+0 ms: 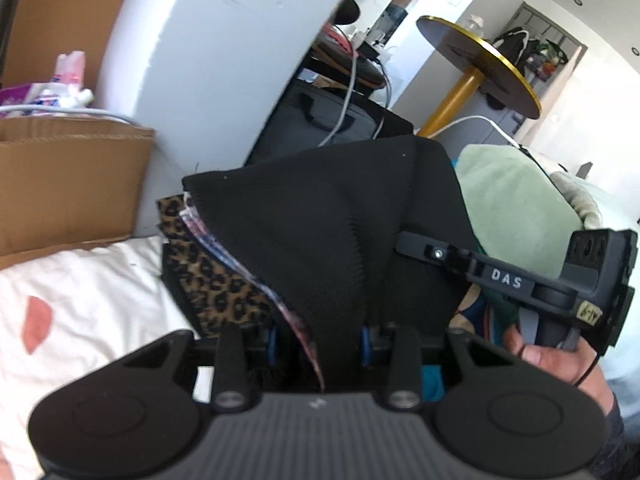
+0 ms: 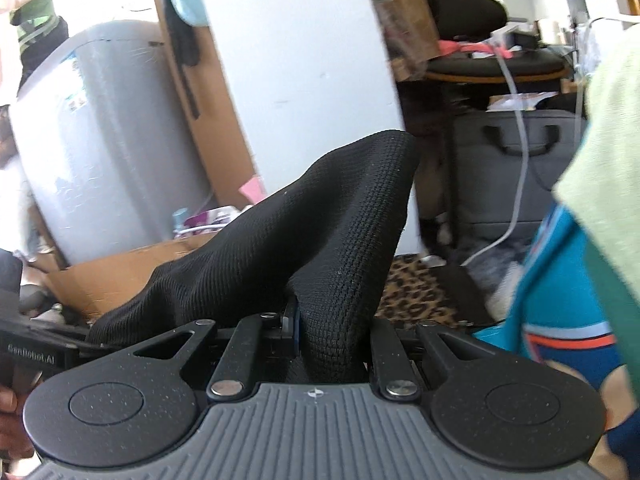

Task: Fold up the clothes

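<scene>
A black knit garment [image 1: 320, 216] is held up off the bed between both grippers. In the left wrist view it drapes over my left gripper [image 1: 320, 336] and hides the fingertips; the jaws are shut on its fabric. My right gripper [image 1: 404, 240], held by a hand [image 1: 552, 360], reaches into the same garment from the right. In the right wrist view the black garment [image 2: 320, 216] rises in a peak out of my right gripper [image 2: 328, 320], which is shut on it. The fingers are covered by cloth.
A leopard-print cloth [image 1: 216, 284] lies under the black garment on white bedding [image 1: 92, 288]. A pale green cloth [image 1: 516, 208] and a teal and orange garment [image 2: 560, 300] sit to the right. A cardboard box [image 1: 68, 180], a grey suitcase [image 2: 516, 176] and a white pillar [image 2: 304, 60] stand behind.
</scene>
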{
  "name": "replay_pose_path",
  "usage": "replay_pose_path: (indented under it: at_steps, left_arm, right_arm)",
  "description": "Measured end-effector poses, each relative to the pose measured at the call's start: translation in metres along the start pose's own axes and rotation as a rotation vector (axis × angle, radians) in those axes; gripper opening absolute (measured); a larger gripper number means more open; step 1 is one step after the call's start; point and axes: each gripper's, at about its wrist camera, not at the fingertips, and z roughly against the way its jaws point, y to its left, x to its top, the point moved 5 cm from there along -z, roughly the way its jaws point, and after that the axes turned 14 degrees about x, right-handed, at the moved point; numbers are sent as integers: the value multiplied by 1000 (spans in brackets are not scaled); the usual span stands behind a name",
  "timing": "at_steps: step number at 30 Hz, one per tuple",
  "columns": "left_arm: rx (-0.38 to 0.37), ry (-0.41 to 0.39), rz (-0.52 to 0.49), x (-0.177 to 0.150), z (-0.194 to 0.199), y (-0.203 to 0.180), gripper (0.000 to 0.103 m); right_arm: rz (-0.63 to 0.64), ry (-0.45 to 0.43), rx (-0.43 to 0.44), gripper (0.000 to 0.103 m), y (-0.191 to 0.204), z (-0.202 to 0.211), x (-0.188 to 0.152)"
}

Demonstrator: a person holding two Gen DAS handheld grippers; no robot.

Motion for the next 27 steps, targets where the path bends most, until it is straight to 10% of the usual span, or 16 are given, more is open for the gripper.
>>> replay_pose_path:
  at_steps: [27]
  left_arm:
    - [-56, -15, 232, -12, -122, 0, 38]
  right_arm:
    - [31, 45, -192, 14, -83, -62, 7]
